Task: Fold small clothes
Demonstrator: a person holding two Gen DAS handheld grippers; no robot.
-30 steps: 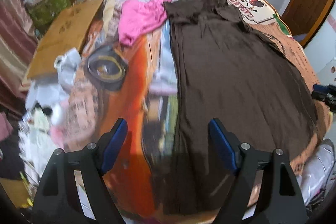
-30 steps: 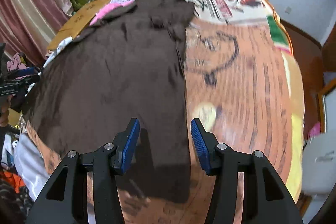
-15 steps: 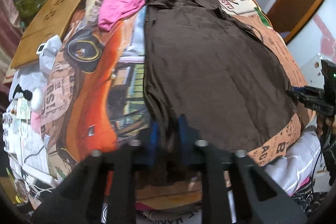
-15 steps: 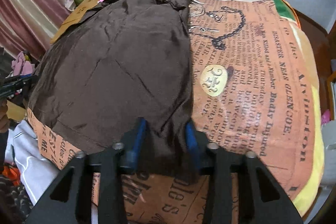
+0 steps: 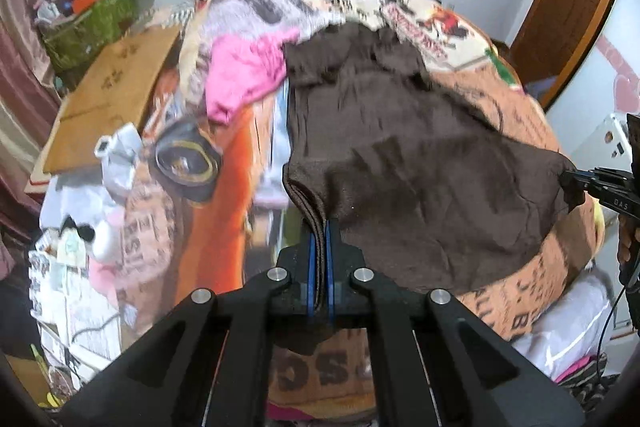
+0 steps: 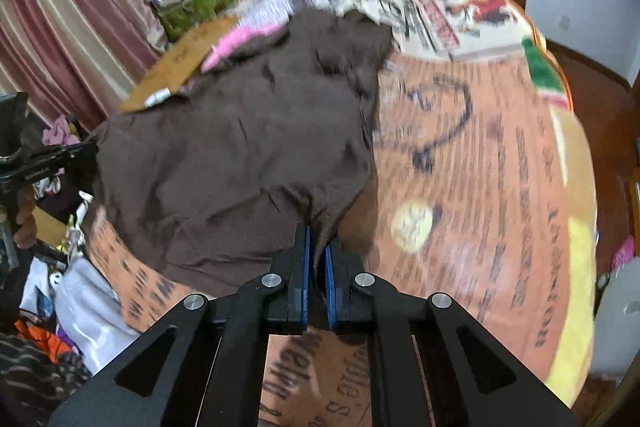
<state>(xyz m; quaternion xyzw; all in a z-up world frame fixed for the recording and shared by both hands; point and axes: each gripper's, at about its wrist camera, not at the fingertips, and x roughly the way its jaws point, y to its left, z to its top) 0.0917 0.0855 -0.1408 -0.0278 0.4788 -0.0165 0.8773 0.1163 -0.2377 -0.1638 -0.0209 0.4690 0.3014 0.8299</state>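
A dark brown garment [image 5: 400, 155] lies spread on a bed with a printed orange cover [image 5: 208, 227]. My left gripper [image 5: 319, 239] is shut on the garment's near left corner and holds it lifted. My right gripper [image 6: 316, 247] is shut on the near right corner of the same garment [image 6: 240, 147], also lifted. The near hem hangs between the two grippers. The right gripper shows at the right edge of the left wrist view [image 5: 576, 179]; the left gripper shows at the left edge of the right wrist view [image 6: 86, 149]. The far end of the garment rests bunched on the bed.
A pink garment [image 5: 248, 71] lies on the bed left of the brown one. A cardboard sheet [image 5: 108, 95] and piled clutter [image 5: 92, 15] sit at the far left. A wooden door [image 5: 568, 7] is at the right. White cloth [image 5: 560, 323] hangs below the bed's near edge.
Both grippers closed on the garment's near corners and have lifted them off the bed. The hem now hangs raised and the cloth folds back toward the far end.
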